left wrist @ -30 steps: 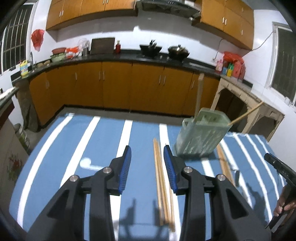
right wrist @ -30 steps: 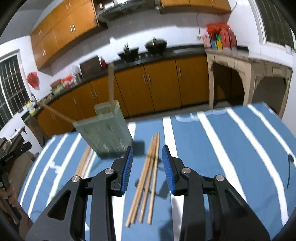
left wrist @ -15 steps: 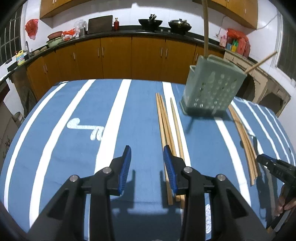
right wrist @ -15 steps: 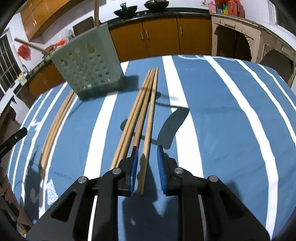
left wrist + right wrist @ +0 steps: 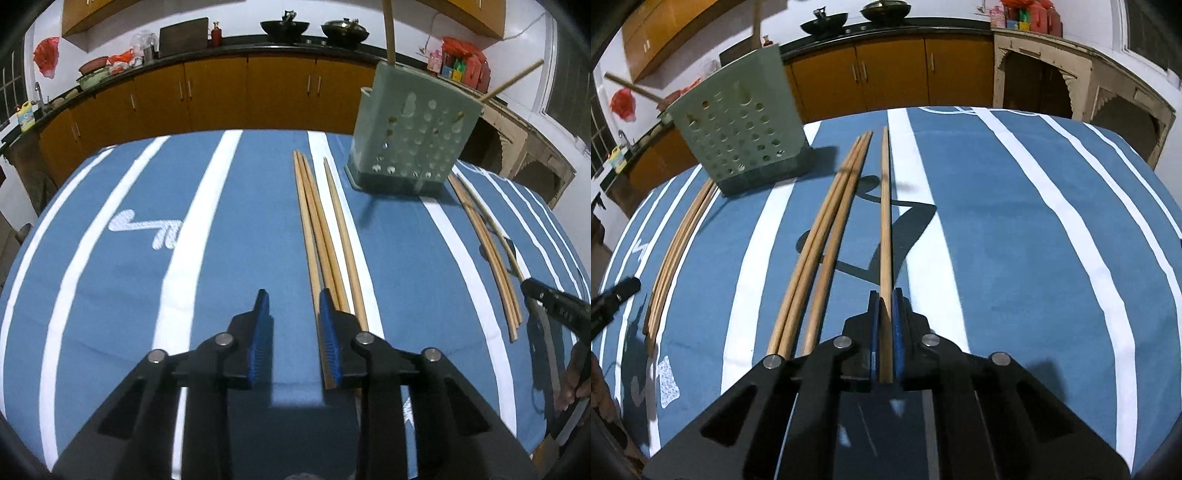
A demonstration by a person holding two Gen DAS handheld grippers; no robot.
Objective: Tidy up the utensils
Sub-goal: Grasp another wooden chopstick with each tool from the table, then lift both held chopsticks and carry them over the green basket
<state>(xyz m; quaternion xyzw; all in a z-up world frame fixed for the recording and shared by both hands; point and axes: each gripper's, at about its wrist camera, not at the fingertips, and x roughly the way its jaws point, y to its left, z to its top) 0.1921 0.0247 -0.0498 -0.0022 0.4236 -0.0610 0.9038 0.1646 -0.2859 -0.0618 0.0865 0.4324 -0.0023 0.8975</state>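
Wooden chopsticks lie in two bunches on the blue striped cloth. My right gripper is shut on a single chopstick at its near end; three more chopsticks lie just left of it. My left gripper is low over the other bunch. Its jaws are closing, and the leftmost chopstick runs between them along the right pad, while the left pad is clear of it. A green perforated utensil holder stands at the far side with two chopsticks sticking out.
The table's cloth ends at a rounded far edge, with kitchen cabinets beyond. A person's hand shows at the right edge of the left wrist view. A pale wooden side table stands at the far right.
Both grippers have dropped toward the cloth and tilted down. The right jaws closed onto one chopstick. The left jaws narrowed around the leftmost chopstick of their bunch.
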